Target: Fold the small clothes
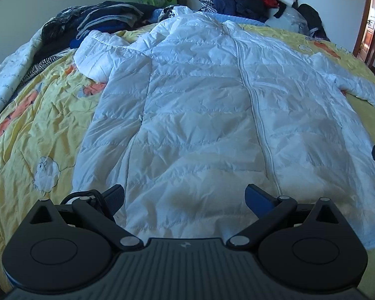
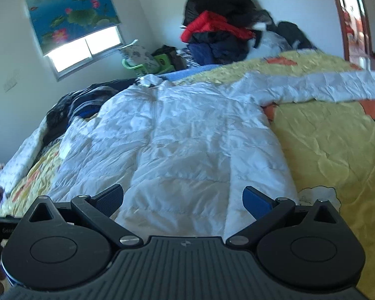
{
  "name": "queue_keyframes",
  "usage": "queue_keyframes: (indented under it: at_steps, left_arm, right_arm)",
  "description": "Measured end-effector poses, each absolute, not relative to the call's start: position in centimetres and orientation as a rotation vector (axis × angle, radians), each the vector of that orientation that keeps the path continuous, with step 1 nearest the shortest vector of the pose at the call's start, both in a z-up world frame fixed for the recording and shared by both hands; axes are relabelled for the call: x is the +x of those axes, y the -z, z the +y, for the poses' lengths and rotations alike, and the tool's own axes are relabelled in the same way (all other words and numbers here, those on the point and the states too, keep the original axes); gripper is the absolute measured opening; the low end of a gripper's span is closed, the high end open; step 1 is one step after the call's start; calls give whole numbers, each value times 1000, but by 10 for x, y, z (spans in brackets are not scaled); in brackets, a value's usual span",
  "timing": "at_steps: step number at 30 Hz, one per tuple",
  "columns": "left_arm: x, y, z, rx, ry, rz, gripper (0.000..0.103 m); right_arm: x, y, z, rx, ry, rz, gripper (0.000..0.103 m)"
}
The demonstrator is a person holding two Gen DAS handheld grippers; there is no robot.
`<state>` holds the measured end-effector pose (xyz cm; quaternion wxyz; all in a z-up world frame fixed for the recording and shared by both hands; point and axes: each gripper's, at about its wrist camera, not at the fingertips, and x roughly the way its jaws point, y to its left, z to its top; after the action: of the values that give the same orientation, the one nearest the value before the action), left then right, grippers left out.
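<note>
So, white puffer jacket (image 1: 200, 105) spread flat, zipper up, on the yellow bedspread (image 1: 45, 115).
Left hand-held gripper (image 1: 185, 197) and right hand-held gripper (image 2: 182, 197) both hover over its hem, fingers spread wide, gripping nothing.

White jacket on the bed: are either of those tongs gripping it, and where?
Nothing is held. The left tongs and right tongs both stand open above the hem of the white jacket.

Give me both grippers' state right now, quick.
Left gripper: open, holding nothing, above the white jacket hem.
Right gripper: open, holding nothing.
</note>
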<state>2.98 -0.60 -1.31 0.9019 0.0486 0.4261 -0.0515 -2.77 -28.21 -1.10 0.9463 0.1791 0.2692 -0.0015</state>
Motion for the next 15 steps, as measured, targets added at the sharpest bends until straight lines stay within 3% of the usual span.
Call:
queue_keyframes:
  at_steps: [10, 15]
  left_arm:
    - [55, 19, -16, 138, 96, 910, 103]
    - [81, 7, -19, 119, 109, 897, 103]
  right_arm:
    - [-2, 11, -306, 354, 8, 545, 103]
    - [41, -15, -316, 298, -74, 522, 103]
